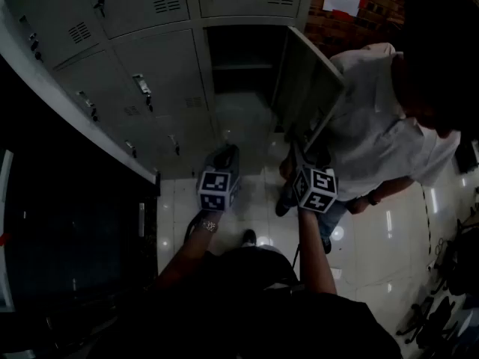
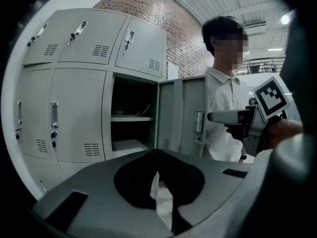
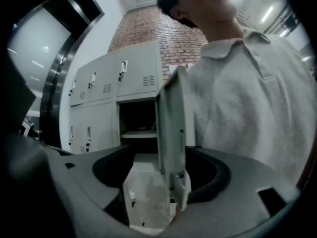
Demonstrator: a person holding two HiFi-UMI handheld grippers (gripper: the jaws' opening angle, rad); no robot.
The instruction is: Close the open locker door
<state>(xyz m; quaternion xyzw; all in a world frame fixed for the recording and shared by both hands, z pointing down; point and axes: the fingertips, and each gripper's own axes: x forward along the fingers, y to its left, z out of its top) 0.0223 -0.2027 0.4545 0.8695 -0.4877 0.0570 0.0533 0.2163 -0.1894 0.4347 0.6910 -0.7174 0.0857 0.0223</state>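
Open, not yet shut: the flat, pale grey sheet-metal locker door, standing out at a wide angle from a bank of matching grey steel lockers, each with slotted vents and a small upright latch handle. Behind the door, a dark open compartment with one thin horizontal shelf inside.

From the right gripper view, seen edge-on as a thin folded-metal panel with a small latch low on its free edge, set between the jaws of the right tool. Released, that tool: curved dark pads spread wide on either side of the panel, not closed on it. Matte grey plastic body, with a white cube of black square markers at the back.

Left tool to the left of the door and apart from it, aimed at the lockers. Black rounded pads meeting at the tips, a narrow slit below them, nothing clamped between.

Beside the door on its far side, a person in a white, soft-knit polo shirt. Underfoot, glossy pale floor tiles with bright reflections. Past the lockers, a rough red brick wall.
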